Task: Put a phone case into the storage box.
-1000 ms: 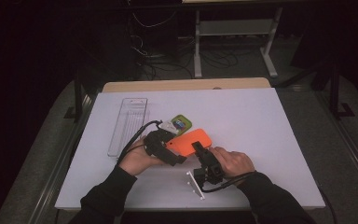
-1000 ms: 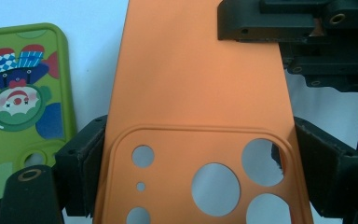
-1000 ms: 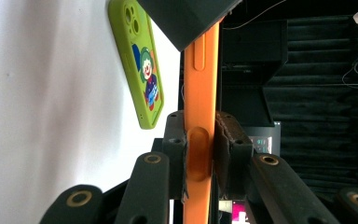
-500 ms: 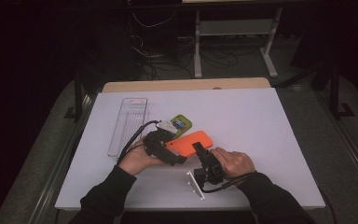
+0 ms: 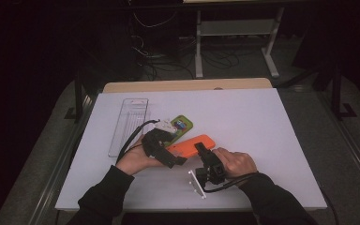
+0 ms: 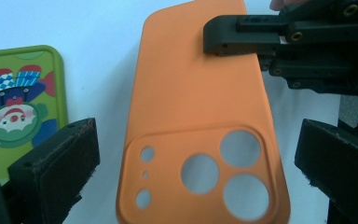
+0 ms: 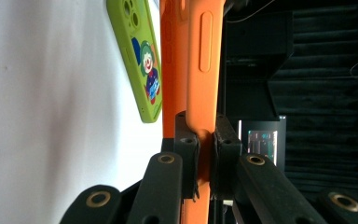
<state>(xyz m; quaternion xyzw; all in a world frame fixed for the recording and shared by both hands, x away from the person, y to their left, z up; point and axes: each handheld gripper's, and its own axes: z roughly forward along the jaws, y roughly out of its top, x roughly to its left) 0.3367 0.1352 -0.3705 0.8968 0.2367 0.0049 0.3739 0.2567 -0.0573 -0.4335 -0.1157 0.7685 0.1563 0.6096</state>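
An orange phone case (image 5: 191, 143) sits just above the white table (image 5: 272, 140), its camera-hole end toward my left gripper (image 5: 168, 148). In the left gripper view that gripper (image 6: 198, 140) is open, its pads wide on either side of the orange case (image 6: 196, 107) without touching it. My right gripper (image 5: 201, 151) is shut on the case's long side edge; in the right gripper view its jaws (image 7: 203, 149) pinch the orange rim (image 7: 205, 70). A green phone case (image 5: 179, 125) printed with a clown lies flat beside the orange one, also seen in the left gripper view (image 6: 18, 107).
A clear plastic tray (image 5: 129, 124) lies at the table's left, lengthwise front to back. A wooden strip (image 5: 187, 85) runs along the far edge. Beyond the table are a dark floor, cables and a white stand (image 5: 234, 28).
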